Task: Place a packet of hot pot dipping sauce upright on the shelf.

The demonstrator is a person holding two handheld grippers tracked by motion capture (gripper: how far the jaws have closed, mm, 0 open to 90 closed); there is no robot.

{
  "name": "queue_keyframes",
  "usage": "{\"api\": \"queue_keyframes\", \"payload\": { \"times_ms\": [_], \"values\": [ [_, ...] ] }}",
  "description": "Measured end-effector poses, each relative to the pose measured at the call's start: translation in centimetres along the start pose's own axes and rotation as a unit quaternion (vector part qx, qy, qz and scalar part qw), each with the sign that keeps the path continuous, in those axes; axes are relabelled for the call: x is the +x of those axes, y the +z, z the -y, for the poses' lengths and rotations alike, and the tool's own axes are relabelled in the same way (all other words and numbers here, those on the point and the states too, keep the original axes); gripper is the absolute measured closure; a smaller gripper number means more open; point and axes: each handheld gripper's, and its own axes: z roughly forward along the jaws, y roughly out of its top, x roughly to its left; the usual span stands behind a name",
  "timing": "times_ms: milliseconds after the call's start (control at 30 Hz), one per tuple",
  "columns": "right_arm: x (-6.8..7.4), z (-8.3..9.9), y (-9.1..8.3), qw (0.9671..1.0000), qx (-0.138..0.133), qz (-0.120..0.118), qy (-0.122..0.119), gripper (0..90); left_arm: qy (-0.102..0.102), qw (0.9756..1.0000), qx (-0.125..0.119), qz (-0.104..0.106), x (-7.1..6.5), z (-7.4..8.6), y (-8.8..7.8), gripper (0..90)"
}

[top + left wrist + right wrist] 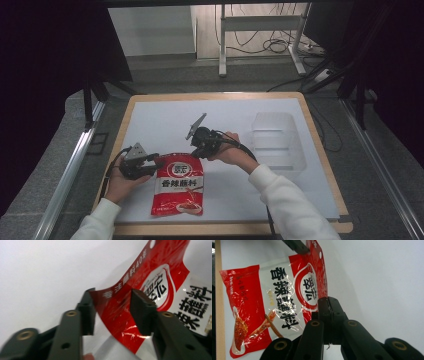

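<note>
A red and white packet (178,188) lies flat on the white desk (160,125), near its front edge, between the two claws. The left claw (159,162) stands at the packet's top left corner with its jaws apart; in the left gripper view (113,312) the red top edge curls up into the gap between them, touching or nearly touching the left jaw, while the right jaw stands off it. The right claw (197,152) has its jaws closed on the packet's top right corner, and the right gripper view (325,308) shows them pressed together over the red seal. The packet is glossy, crinkled film with black characters on a white panel. That view also shows a food picture low on the packet (272,307). A clear plastic tray (278,140) sits well apart on the desk's right.
</note>
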Motion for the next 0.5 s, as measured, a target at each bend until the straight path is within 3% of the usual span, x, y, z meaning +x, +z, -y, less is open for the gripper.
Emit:
{"api": "queue_keyframes", "payload": {
  "times_ms": [67, 100, 300, 367, 433, 500],
  "values": [
    [0.0, 0.1, 0.1, 1.0000, 0.003, 0.001, 0.000, 88.7, 0.003, 0.9997, -0.002, -0.023, -0.3, 0.2, -0.5, 71.5],
    [0.0, 0.1, 0.2, 1.0000, 0.003, 0.002, 0.000, 88.7, -0.003, 0.9998, -0.004, -0.020, -0.3, 0.3, -0.8, 77.5],
    [0.1, 0.2, 0.7, 1.0000, 0.009, 0.002, -0.003, 88.7, 0.015, 0.9999, -0.005, 0.001, -0.6, 0.6, -1.3, 79.8],
    [0.1, 0.3, 0.8, 0.9999, 0.009, 0.003, -0.004, 88.7, 0.022, 0.9995, -0.005, 0.020, -0.7, 0.7, -1.2, 72.9],
    [0.2, 0.3, 0.8, 0.9999, 0.012, 0.001, 0.000, 88.7, 0.031, 0.9992, -0.007, 0.025, -0.9, 0.7, -0.9, 56.4],
    [0.2, 0.4, 0.9, 0.9999, 0.011, 0.003, 0.000, 88.6, 0.038, 0.9991, -0.004, 0.020, -1.0, 0.6, -0.6, 56.1]
  ]
}}
